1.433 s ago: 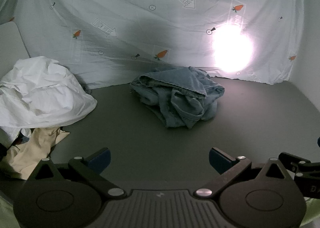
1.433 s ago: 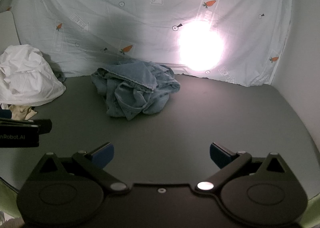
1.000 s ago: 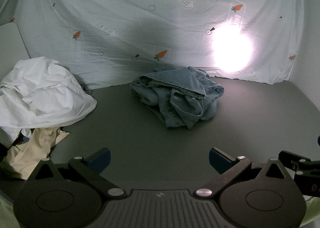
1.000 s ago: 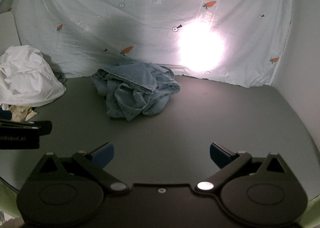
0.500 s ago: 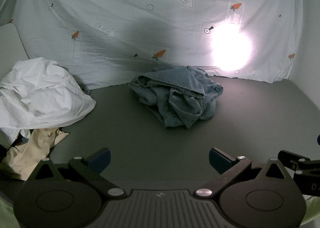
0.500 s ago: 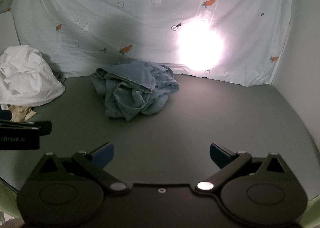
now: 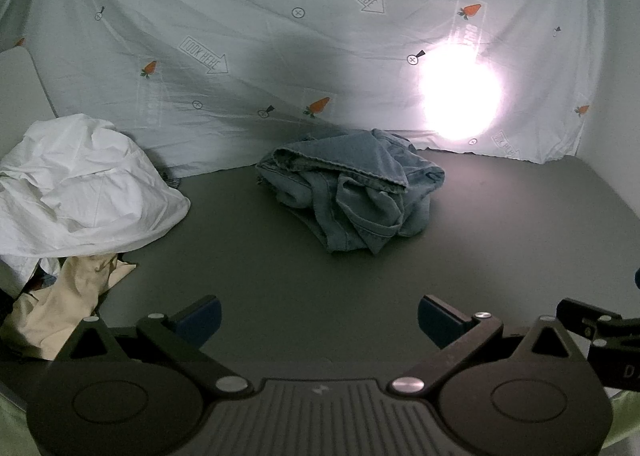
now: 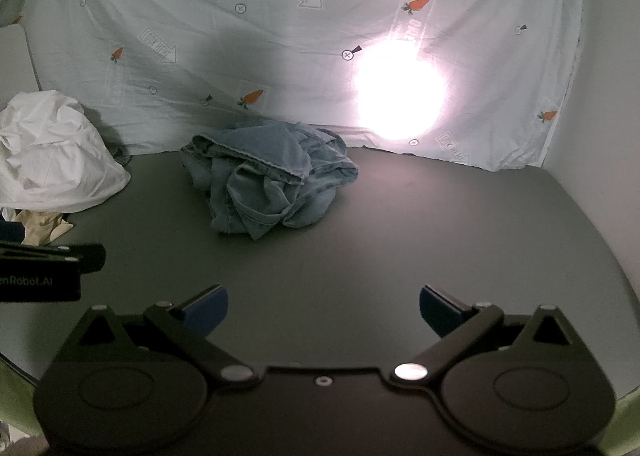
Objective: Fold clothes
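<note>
A crumpled light-blue denim garment [image 7: 352, 192] [image 8: 268, 184] lies in a heap toward the back of the dark grey table [image 7: 280, 276] [image 8: 400, 236]. My left gripper [image 7: 318, 316] hovers near the table's front edge, open, with nothing between its blue-padded fingers. My right gripper [image 8: 322, 310] stands the same way to its right, open and empty. Both are well short of the denim. The right gripper's body shows at the right edge of the left wrist view, and the left gripper's body at the left edge of the right wrist view.
A rumpled white garment [image 7: 80, 188] [image 8: 52, 160] is piled at the table's left, with a cream cloth [image 7: 60, 296] [image 8: 40, 224] under its front. A printed sheet backdrop [image 7: 320, 36] hangs behind, with a bright light glare [image 7: 460, 96]. A white wall [image 8: 600, 116] stands at right.
Both views have shifted only slightly; the denim sits a touch lower and nearer in frame. Both grippers stay open and nothing on the table has moved.
</note>
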`<move>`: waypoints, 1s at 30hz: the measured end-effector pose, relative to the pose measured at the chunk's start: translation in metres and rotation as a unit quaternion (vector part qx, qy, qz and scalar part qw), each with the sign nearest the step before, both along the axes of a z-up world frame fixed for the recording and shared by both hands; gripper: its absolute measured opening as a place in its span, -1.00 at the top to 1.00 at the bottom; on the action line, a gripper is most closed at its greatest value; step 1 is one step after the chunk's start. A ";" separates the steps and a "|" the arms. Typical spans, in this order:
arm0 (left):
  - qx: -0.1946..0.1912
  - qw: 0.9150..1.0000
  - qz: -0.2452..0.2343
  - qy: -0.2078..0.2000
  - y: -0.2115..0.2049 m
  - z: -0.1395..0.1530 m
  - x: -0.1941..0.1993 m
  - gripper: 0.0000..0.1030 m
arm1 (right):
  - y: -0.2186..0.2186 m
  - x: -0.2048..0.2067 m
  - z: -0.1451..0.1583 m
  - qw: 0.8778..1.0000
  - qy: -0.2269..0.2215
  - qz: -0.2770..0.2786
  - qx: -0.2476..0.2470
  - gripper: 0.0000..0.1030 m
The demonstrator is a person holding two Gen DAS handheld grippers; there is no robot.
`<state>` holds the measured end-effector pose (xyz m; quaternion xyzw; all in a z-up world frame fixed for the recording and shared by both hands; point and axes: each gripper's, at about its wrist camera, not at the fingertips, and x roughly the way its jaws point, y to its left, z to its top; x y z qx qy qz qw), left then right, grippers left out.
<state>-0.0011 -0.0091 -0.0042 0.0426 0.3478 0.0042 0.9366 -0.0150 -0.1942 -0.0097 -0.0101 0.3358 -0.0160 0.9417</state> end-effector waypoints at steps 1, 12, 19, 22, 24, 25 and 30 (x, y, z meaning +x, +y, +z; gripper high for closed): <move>0.000 1.000 0.000 0.000 0.000 0.000 0.000 -1.00 | 0.000 0.000 0.000 1.000 0.000 0.000 0.001 -1.00; 0.006 1.000 -0.002 -0.003 -0.002 0.000 0.000 -1.00 | -0.001 -0.001 0.001 1.000 -0.010 0.004 0.003 -1.00; 0.010 1.000 0.000 -0.008 -0.002 0.000 -0.003 -1.00 | -0.011 -0.003 -0.006 1.000 -0.007 0.003 0.010 -1.00; 0.006 1.000 0.008 0.001 -0.004 -0.003 -0.002 -1.00 | -0.016 -0.003 -0.009 1.000 -0.004 0.002 0.013 -1.00; -0.003 1.000 0.019 0.006 -0.004 -0.005 -0.002 -1.00 | -0.019 -0.004 -0.011 1.000 -0.003 0.002 0.015 -1.00; -0.005 1.000 0.026 0.008 -0.004 -0.006 -0.002 -1.00 | -0.021 -0.004 -0.012 1.000 -0.002 0.002 0.016 -0.99; -0.017 0.999 0.046 0.024 -0.008 -0.015 -0.003 -1.00 | -0.032 -0.003 -0.019 1.000 0.001 0.005 0.013 -0.94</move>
